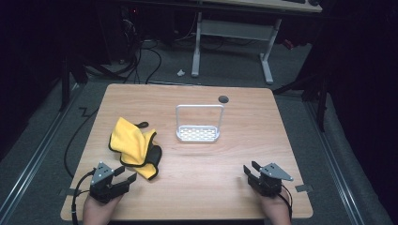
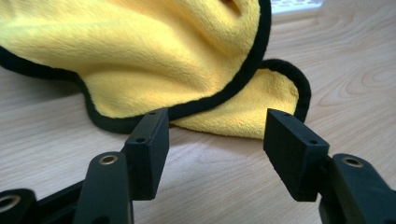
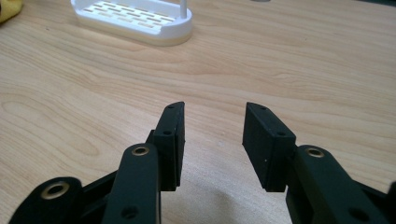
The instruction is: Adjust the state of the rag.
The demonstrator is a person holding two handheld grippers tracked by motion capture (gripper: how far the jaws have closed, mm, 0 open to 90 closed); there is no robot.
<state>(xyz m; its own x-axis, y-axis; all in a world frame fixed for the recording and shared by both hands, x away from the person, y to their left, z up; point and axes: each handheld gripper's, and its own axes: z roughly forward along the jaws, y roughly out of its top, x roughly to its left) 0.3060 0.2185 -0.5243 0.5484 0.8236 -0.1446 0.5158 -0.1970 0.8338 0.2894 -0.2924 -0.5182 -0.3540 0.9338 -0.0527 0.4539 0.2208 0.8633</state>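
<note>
Nearest me, my left gripper rests on the table with jaws open and empty, just short of the cloth's black-edged corner; my right gripper lies open and empty, well apart. The crumpled yellow cloth sits left of centre, and the white rack stands farther back. I judge I am approaching the cloth; next I must ease the left jaws around its corner and close.

Each hand carries a matte black plastic two-jaw gripper, the left gripper and the right gripper, topped by a grey three-cornered metal plate dotted with small holes. A thin black cable trails from the back of each. The flat rectangular fingers bear small screw holes (brass-coloured bushings ring the arm pivots behind them).
</note>
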